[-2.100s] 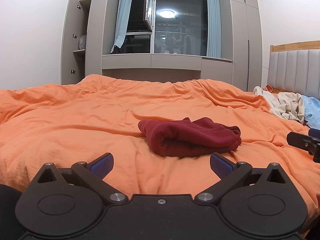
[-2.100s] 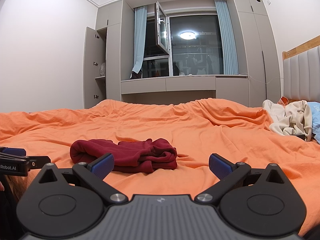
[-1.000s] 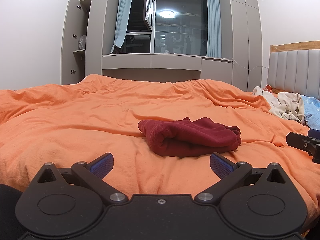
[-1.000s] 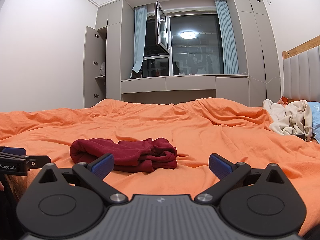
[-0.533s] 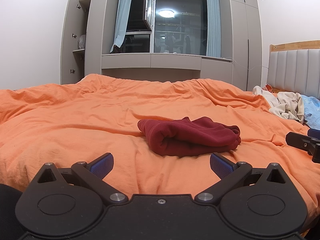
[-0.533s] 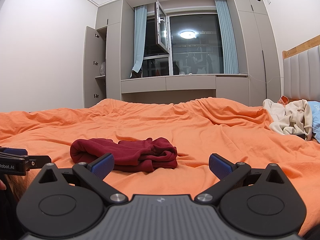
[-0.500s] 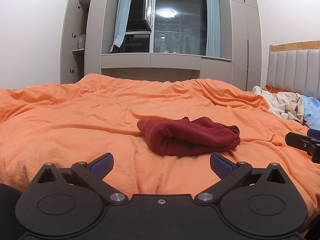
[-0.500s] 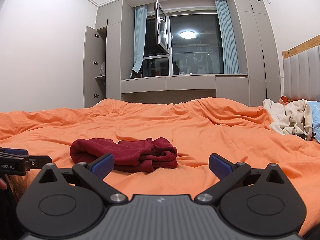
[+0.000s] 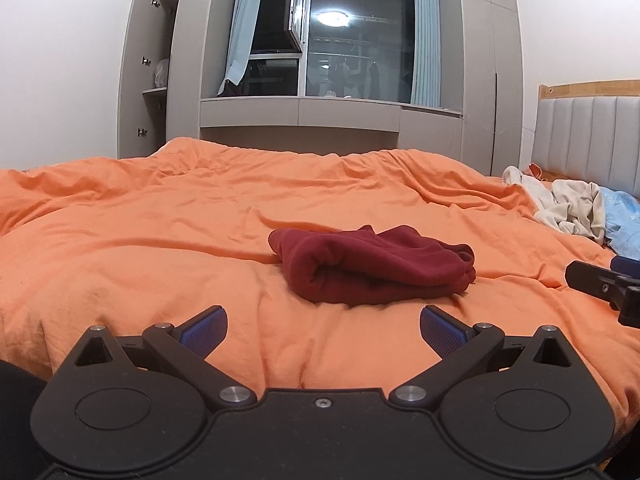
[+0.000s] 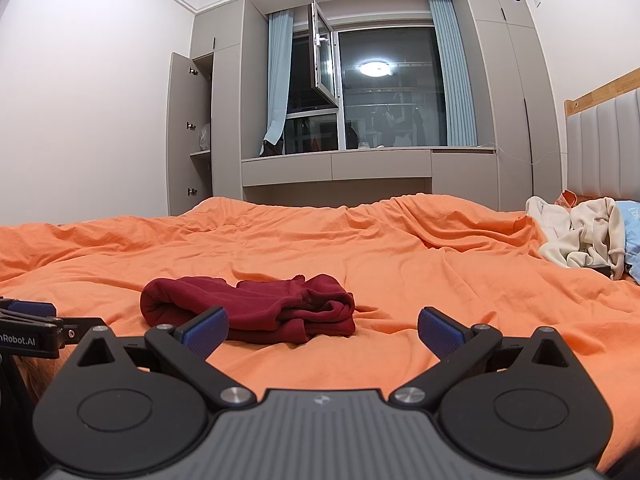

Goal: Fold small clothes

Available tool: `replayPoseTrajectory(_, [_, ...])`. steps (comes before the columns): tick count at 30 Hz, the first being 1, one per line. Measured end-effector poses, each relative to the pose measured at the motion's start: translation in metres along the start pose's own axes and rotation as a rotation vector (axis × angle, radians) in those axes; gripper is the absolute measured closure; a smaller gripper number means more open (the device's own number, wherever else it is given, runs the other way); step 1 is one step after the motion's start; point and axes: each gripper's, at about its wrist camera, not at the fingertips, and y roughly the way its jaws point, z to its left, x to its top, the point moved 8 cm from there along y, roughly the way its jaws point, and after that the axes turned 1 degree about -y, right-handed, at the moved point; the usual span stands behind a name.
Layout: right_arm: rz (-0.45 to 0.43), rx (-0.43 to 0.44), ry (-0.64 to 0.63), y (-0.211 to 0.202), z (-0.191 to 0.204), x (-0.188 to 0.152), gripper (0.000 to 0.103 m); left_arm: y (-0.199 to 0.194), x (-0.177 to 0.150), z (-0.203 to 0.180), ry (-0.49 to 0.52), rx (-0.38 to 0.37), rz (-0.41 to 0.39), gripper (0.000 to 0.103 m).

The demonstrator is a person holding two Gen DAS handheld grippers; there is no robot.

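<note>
**Q:** Left wrist view, what's around the piece to fold, and is anything blocking it?

**A:** The left tongs [image 9: 323, 329] sit at the bottom centre of the frame, blue pads wide apart, gripping nothing, low over the orange duvet [image 9: 160, 240]. Just above them, mid-frame, lies the dark red garment [image 9: 372, 266], bundled into a loose roll on the duvet. Nothing lies between pads and cloth, just bare wrinkled bedding. At the right edge one black finger of the right tongs [image 9: 600, 286] pokes in, apart from the garment.

**Q:** And from the other side?

**A:** Right wrist view: the right tongs [image 10: 322, 328] are spread open too, empty. The red bundle [image 10: 256, 306] sits lower left of centre, and the left pad [image 10: 206, 330] overlaps its near edge in the frame; whether it touches I can't tell. The left tongs [image 10: 32, 334] show at the left edge, with part of a logo on them.

**Q:** Other stuff?

**A:** A heap of cream clothes [image 10: 580, 232] at the right edge with something light blue [image 10: 631, 232] beside it, well apart from the red piece. Behind that, a padded headboard [image 10: 604, 148]. Top centre: a window [image 10: 384, 88] with one pane swung open, blue curtains [image 10: 454, 72], grey cupboards, and an open cabinet door [image 10: 182, 132] on the left.
</note>
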Motion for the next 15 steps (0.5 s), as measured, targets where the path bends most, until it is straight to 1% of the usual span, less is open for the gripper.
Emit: replayPoseTrajectory(15, [0.000,0.000,0.000,-0.0002,-0.0001,0.0008,0.000,-0.0011,0.0019,0.0020,-0.003,0.009,-0.005,0.001])
